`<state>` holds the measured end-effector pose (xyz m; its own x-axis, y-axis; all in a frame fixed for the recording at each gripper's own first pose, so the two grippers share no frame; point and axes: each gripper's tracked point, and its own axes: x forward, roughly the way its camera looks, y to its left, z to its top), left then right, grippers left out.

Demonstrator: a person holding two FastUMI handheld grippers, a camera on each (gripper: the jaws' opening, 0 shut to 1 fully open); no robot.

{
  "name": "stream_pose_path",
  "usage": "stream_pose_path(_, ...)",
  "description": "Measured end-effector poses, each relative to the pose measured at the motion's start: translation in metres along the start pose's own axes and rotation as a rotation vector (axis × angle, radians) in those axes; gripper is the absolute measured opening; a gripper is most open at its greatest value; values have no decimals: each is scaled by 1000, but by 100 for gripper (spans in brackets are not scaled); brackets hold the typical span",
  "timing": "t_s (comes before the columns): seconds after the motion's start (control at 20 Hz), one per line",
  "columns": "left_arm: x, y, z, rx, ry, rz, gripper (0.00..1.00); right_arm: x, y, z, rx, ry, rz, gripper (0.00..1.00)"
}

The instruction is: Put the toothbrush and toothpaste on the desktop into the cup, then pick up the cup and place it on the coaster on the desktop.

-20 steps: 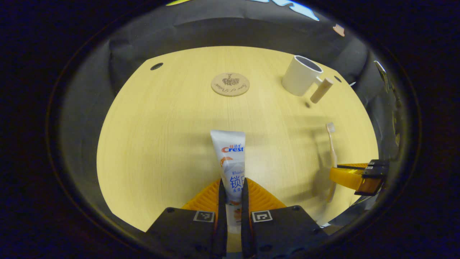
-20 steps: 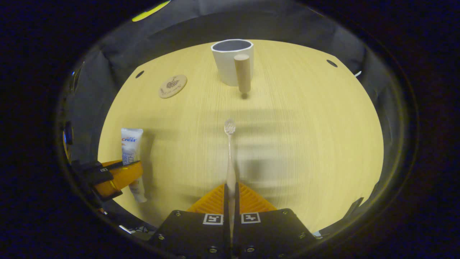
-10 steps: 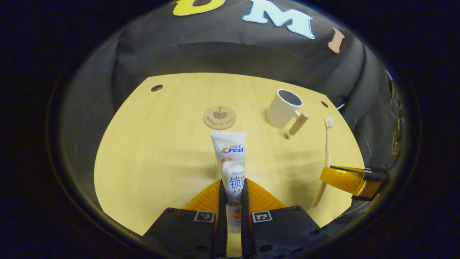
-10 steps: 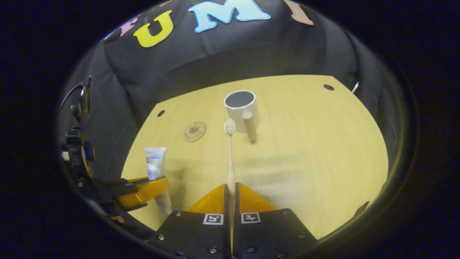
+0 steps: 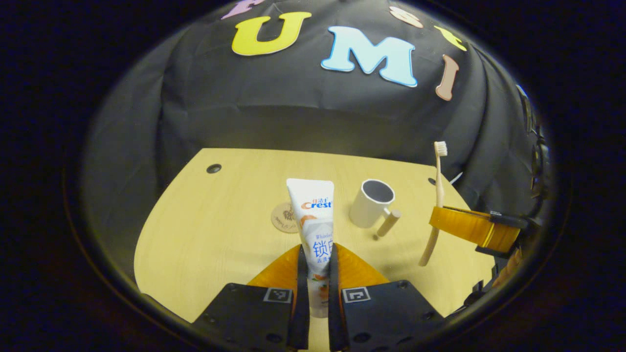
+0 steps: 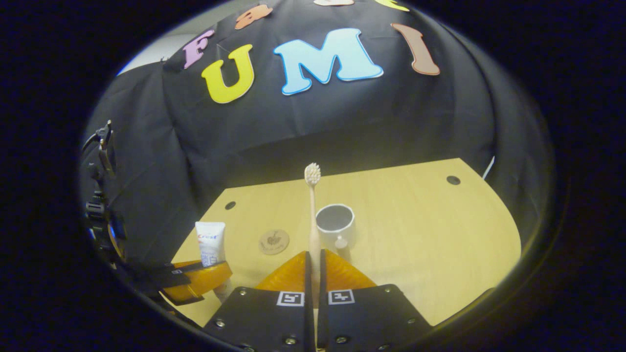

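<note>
- White cup [image 5: 370,203] stands upright on the wooden bench [image 5: 210,234], mouth open upward; it is the landmark for everything below.
- Left tool [image 5: 315,274] pinches the paste [image 5: 313,215] low on the tube, both fingers on it, held off the bench; long axis runs forward along the fingers, flat end pointing away.
- From the left tool the cup lies ahead and a little to the right, handle turned toward the tool.
- Right tool [image 6: 313,274] pinches the brush [image 6: 313,210] by its lower handle, bristles up and forward, lifted clear of the bench.
- From the right tool the cup [image 6: 335,222] lies almost straight ahead, just right of the brush line, so the right one looks better lined up to go first.
- Coaster [image 5: 283,218] lies flat just left of the cup, partly behind the paste in the left gripper view.
- Bare bench lies right of and behind the cup; the far edge is not close.
- Both items likely need tipping end-down over the mouth.
</note>
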<state>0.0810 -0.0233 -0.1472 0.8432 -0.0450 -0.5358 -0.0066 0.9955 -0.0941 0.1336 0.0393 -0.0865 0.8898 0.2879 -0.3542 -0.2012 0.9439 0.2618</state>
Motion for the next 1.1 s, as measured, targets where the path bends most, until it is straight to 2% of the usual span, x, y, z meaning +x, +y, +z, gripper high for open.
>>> stream_pose_path(0.1, -1, 0, 15, -15, -41, 3, 23, 15, -1, 22, -8, -56, 1, 3)
stream_pose_path(0.15, -4, 1, 20, -21, -58, 5, 29, 23, -3, 31, -12, -80, -1, 3)
stream_pose_path(0.2, -5, 2, 26, -24, -73, 10, 17, 30, -4, 41, -18, -101, 1, 3)
stream_pose_path(0.25, -4, 3, 30, -25, -88, 15, 23, 38, -5, 51, -27, -127, 1, 3)
stream_pose_path(0.55, -15, 11, 38, -55, -109, 53, 23, 90, -7, 82, -77, -192, 12, 3)
stream_pose_path(0.7, -16, 14, 37, -63, -109, 67, 23, 111, -7, 83, -98, -202, 19, 4)
stream_pose_path(0.75, -15, 13, 36, -67, -106, 70, 23, 119, -9, 79, -107, -194, 13, 7)
stream_pose_path(0.8, -15, 14, 36, -74, -106, 72, 23, 125, -13, 73, -115, -186, 10, 4)
stream_pose_path(1.1, -12, 18, 29, -117, -90, 79, 23, 154, -25, 41, -164, -93, -1, 6)
